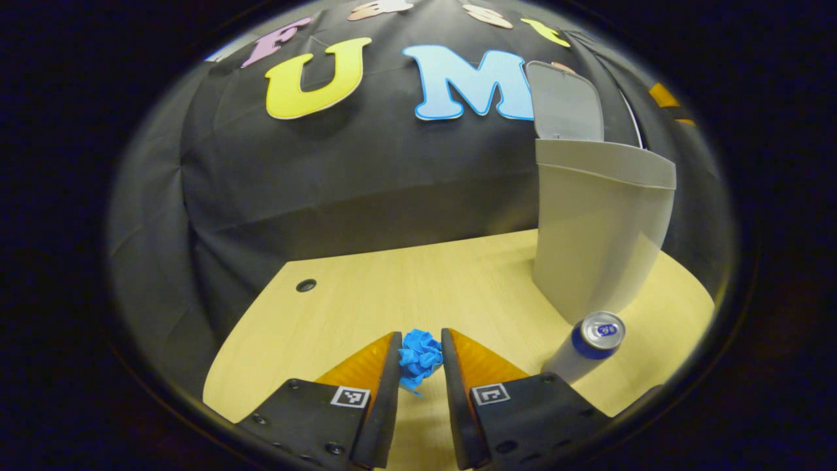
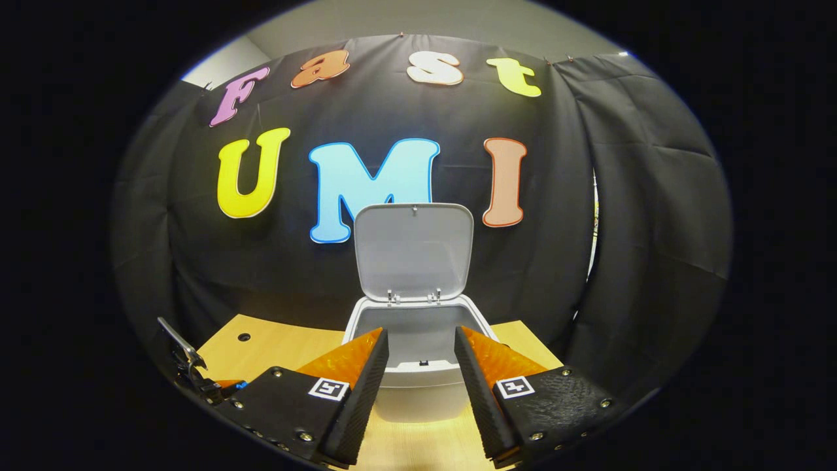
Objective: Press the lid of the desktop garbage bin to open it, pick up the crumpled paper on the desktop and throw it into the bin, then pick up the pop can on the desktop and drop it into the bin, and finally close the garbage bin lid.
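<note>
In the left gripper view the left tool (image 1: 421, 356) sits low over the pale wooden surface (image 1: 405, 288), its two fingers narrowed around the blue crumpled paper (image 1: 420, 356). The paper lies between the fingertips, on or just above the surface, and both inner faces look to be touching it — though whether they truly press on it cannot be told for certain. To the right and farther back stands the garbage bin (image 1: 598, 229), a pale grey tapered tub with its lid (image 1: 565, 101) tipped up and back against the black cloth wall. Just near of the bin, to the right of the tool, the pop can (image 1: 592, 343) stands upright on the surface, close to the bin's wall but apart from it, its silver top and blue band showing. A small dark round hole (image 1: 306, 285) sits in the surface at far left. In the right gripper view the right tool (image 2: 422, 356) hangs above the near rim of the bin (image 2: 418, 379), its fingers spread apart with nothing between them — the open mouth of the bin shows through the gap. The lid (image 2: 413, 252) stands upright on its hinges at the far edge. At lower left of that view part of the other tool (image 2: 189, 373) shows, low over the surface (image 2: 281, 347).
</note>
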Motion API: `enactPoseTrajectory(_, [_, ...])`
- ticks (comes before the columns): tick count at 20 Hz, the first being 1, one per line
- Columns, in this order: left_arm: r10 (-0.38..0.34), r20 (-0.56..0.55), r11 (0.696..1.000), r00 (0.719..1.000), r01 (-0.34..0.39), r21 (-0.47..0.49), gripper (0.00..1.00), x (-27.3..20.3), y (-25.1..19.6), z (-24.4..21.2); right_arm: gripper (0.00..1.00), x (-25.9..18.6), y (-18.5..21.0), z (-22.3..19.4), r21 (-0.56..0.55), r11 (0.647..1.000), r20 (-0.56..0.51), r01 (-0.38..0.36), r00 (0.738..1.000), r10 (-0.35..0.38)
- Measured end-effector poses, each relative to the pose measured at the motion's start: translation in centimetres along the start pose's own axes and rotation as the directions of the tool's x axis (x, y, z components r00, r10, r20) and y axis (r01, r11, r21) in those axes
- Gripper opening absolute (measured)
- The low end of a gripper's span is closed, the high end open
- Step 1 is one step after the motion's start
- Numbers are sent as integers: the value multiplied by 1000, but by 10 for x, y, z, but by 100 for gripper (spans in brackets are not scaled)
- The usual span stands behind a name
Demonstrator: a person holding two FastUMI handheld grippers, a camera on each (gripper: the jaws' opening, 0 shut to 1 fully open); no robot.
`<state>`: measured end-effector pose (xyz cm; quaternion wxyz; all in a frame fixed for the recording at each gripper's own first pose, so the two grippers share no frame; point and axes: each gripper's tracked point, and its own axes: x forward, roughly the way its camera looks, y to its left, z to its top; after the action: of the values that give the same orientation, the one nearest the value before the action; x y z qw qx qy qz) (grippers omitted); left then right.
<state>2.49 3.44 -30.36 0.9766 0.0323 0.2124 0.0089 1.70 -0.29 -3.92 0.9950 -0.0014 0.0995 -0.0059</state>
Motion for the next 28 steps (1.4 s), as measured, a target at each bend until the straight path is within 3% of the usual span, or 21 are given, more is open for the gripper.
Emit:
enactPoseTrajectory(6, [-17,112,1000,994,18,-12,40,-6,-19,76,67,-2,-11,-11,27,1000,-14,5,1000,-4])
enactPoseTrajectory(9, [-73,195,997,978,73,6,45,-8,-50,129,67,-2,-16,-12,42,999,-15,5,1000,-4])
enactPoseTrajectory(12, [-130,237,991,963,128,25,40,-6,-82,161,67,-3,-24,-16,46,999,-19,13,1000,-12])
enactPoseTrajectory(15, [-184,264,983,947,182,32,45,-7,-114,183,67,-3,-37,-20,46,999,-23,28,999,-27])
enactPoseTrajectory(28, [-325,315,941,892,338,15,42,1,-222,238,67,-12,-88,-28,47,996,-40,79,996,-77])
